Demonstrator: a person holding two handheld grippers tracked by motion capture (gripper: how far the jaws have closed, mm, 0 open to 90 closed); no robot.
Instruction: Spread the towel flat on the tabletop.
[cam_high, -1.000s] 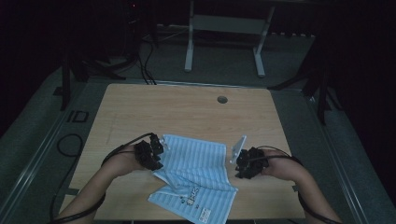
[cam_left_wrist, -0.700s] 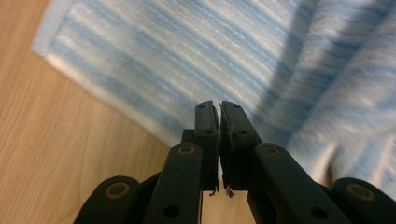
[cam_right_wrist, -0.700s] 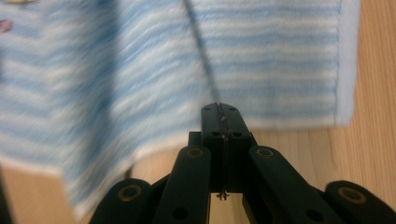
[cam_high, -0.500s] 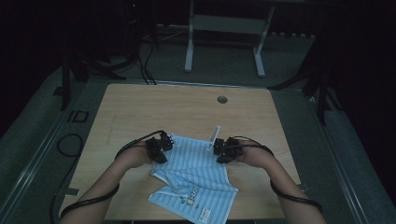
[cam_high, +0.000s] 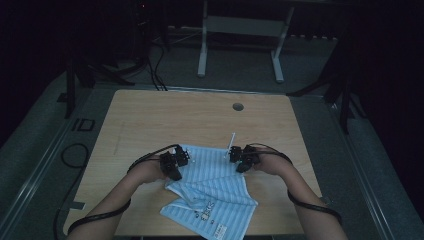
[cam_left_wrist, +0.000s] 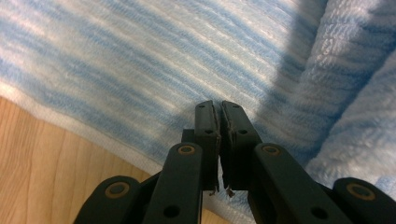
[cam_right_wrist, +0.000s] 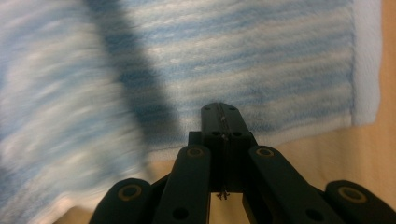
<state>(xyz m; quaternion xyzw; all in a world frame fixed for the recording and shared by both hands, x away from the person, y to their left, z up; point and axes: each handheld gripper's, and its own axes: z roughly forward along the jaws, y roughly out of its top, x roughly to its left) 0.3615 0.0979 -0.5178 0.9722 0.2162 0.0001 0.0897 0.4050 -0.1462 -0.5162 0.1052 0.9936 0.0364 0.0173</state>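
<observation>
A blue-and-white striped towel (cam_high: 210, 185) lies partly folded on the near half of the wooden table (cam_high: 175, 115). My left gripper (cam_high: 180, 160) sits at the towel's far left corner and my right gripper (cam_high: 234, 155) at its far right corner, with a hand behind each. In the left gripper view the towel (cam_left_wrist: 140, 56) spreads under the left gripper (cam_left_wrist: 219, 105), whose jaws are shut with the tips down on the cloth near its white hem. In the right gripper view the right gripper (cam_right_wrist: 220, 106) is shut too, its tip at the towel (cam_right_wrist: 257, 56) hem. I see no fabric between either pair.
A round cable hole (cam_high: 238, 106) sits in the table's far half. Bare wood runs around the towel on all sides. Beyond the far edge stand a metal frame (cam_high: 240, 30) and floor cables (cam_high: 155, 70). The towel's near layer overhangs toward the front edge.
Both hands moved inward along the towel's far edge. The right gripper slid left and away from me, off the right corner area; the left shifted slightly right. The towel lies much as before.
</observation>
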